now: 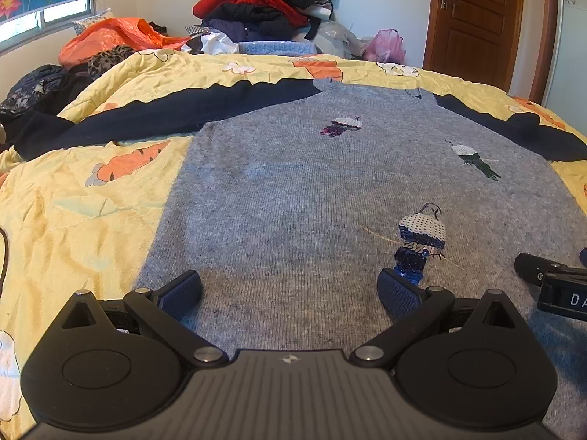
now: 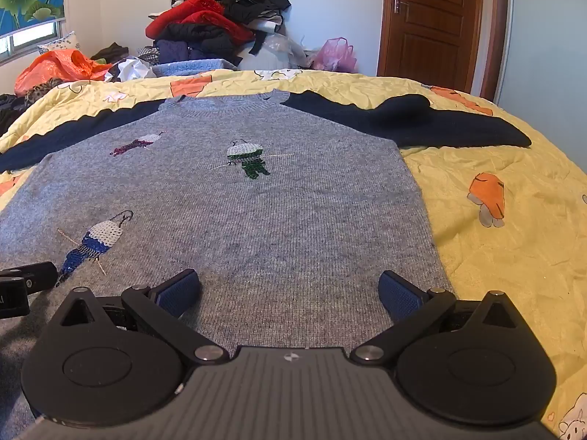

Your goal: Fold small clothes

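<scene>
A grey knit sweater (image 1: 293, 190) with navy sleeves and sequin birds lies flat, front up, on a yellow bedspread (image 1: 73, 220); it also shows in the right wrist view (image 2: 256, 212). Both sleeves are spread outward. My left gripper (image 1: 290, 293) is open and empty, low over the sweater's hem on its left side. My right gripper (image 2: 290, 293) is open and empty, low over the hem on its right side. Each gripper's edge shows in the other's view: the right gripper (image 1: 550, 282) and the left gripper (image 2: 22, 286).
A tall pile of red and dark clothes (image 1: 264, 3) stands beyond the bed's far edge, with an orange bag (image 1: 110, 36) and dark garments at the far left. A pink bag (image 2: 335, 55) and a wooden door (image 2: 433, 18) are at the back right.
</scene>
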`<state>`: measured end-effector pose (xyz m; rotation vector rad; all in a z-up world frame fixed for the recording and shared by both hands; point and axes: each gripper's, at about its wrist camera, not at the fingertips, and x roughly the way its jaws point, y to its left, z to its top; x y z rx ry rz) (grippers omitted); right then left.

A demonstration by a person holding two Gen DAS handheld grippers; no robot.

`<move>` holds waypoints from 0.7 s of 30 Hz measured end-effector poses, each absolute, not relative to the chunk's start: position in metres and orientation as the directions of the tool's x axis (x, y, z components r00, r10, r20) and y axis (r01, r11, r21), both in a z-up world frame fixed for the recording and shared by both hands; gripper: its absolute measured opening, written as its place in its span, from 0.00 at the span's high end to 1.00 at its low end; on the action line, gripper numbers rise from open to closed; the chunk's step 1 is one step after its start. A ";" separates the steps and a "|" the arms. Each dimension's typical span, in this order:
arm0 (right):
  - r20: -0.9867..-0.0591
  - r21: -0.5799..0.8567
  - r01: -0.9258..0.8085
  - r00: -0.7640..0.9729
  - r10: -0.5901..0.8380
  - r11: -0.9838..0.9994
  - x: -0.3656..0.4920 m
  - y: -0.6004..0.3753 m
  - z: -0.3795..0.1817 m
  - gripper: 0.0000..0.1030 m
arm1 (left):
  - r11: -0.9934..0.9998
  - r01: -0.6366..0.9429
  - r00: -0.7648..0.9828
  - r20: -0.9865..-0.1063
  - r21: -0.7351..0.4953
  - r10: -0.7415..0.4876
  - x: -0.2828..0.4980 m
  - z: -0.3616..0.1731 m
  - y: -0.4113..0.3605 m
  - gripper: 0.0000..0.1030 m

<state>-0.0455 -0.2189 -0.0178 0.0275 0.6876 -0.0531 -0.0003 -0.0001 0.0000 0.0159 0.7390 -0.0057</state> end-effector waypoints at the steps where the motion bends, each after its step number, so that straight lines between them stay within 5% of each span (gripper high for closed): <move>1: -0.635 0.008 0.058 0.771 -0.040 0.998 -0.045 -0.219 -0.018 0.00 | 1.000 0.011 0.739 -0.674 0.012 0.000 0.000 0.000 0.000 0.00; 21: -0.635 0.008 0.059 0.771 -0.041 0.998 -0.045 -0.219 -0.018 0.00 | 1.000 0.011 0.739 -0.674 0.013 0.001 0.000 0.000 0.000 0.00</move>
